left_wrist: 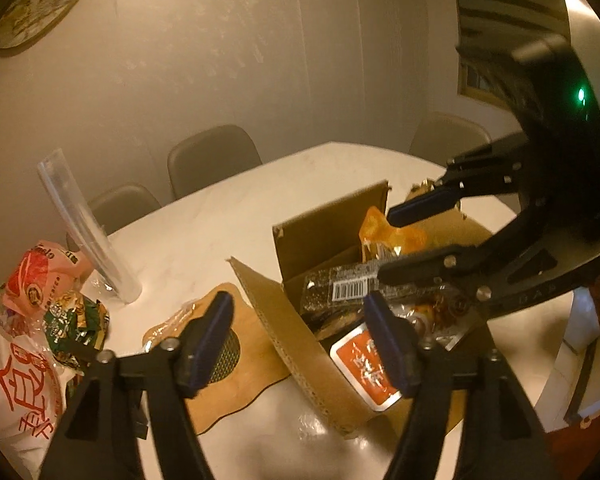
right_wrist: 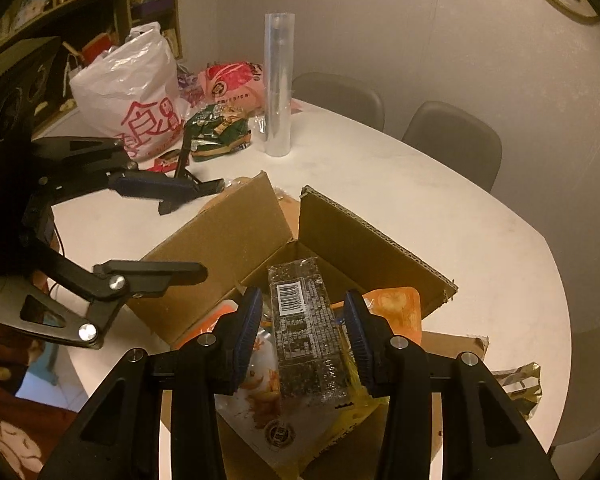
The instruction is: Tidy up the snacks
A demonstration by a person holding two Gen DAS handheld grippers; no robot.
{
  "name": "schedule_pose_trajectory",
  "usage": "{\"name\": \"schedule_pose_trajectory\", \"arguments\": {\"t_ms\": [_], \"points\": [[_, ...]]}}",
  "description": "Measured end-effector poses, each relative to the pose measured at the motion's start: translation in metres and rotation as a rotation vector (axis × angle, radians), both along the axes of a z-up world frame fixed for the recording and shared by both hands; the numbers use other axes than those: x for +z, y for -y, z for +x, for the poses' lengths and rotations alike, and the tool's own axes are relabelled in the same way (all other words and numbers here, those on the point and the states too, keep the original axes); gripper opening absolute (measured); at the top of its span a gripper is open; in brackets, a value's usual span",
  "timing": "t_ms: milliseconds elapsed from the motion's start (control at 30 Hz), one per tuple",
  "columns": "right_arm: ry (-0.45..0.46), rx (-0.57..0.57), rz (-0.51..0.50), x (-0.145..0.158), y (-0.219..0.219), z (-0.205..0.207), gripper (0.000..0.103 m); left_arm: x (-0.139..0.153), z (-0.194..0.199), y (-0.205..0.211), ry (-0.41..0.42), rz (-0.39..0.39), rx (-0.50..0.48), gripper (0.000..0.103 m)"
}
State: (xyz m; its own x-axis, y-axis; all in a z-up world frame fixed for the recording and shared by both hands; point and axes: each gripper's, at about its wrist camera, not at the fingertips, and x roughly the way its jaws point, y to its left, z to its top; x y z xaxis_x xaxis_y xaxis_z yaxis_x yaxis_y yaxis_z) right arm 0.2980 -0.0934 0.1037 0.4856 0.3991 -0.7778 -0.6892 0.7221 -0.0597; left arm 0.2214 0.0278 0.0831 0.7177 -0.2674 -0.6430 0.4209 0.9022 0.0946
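Note:
An open cardboard box (left_wrist: 300, 236) (right_wrist: 220, 240) stands on the white table (left_wrist: 200, 232) (right_wrist: 420, 200) with snacks inside. A dark packet with a barcode (left_wrist: 340, 288) (right_wrist: 304, 332) lies on top of them. My right gripper (right_wrist: 304, 328) (left_wrist: 386, 244) hangs over the box, its blue pads either side of that packet with slim gaps, so it is open. An orange packet (left_wrist: 396, 236) (right_wrist: 396, 304) and an orange-and-white sachet (left_wrist: 364, 364) also lie in the box. My left gripper (left_wrist: 300, 340) (right_wrist: 200, 232) stands open and empty at the box's near flap.
A white plastic bag with red characters (left_wrist: 16, 380) (right_wrist: 136, 92), a pink packet (left_wrist: 40, 276) (right_wrist: 232, 84) and a green packet (left_wrist: 76, 320) (right_wrist: 220, 128) sit beside a clear tube (left_wrist: 84, 232) (right_wrist: 278, 88). A brown mat (left_wrist: 240, 368) lies by the box. Chairs ring the table.

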Motion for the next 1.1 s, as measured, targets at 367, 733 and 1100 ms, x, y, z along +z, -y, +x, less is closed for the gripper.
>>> {"name": "schedule_pose_trajectory", "arguments": {"t_ms": [367, 733, 1100], "points": [[0.091, -0.013, 0.141, 0.022, 0.034, -0.039, 0.062, 0.035, -0.045, -0.005, 0.154, -0.113, 0.047, 0.096], [0.365, -0.184, 0.339, 0.029, 0.087, -0.116, 0.087, 0.033, -0.094, 0.003, 0.300, -0.220, 0.239, 0.102], [0.503, -0.293, 0.409, -0.005, 0.105, -0.157, 0.103, -0.009, -0.102, 0.010, 0.308, -0.184, 0.398, 0.102]]}}
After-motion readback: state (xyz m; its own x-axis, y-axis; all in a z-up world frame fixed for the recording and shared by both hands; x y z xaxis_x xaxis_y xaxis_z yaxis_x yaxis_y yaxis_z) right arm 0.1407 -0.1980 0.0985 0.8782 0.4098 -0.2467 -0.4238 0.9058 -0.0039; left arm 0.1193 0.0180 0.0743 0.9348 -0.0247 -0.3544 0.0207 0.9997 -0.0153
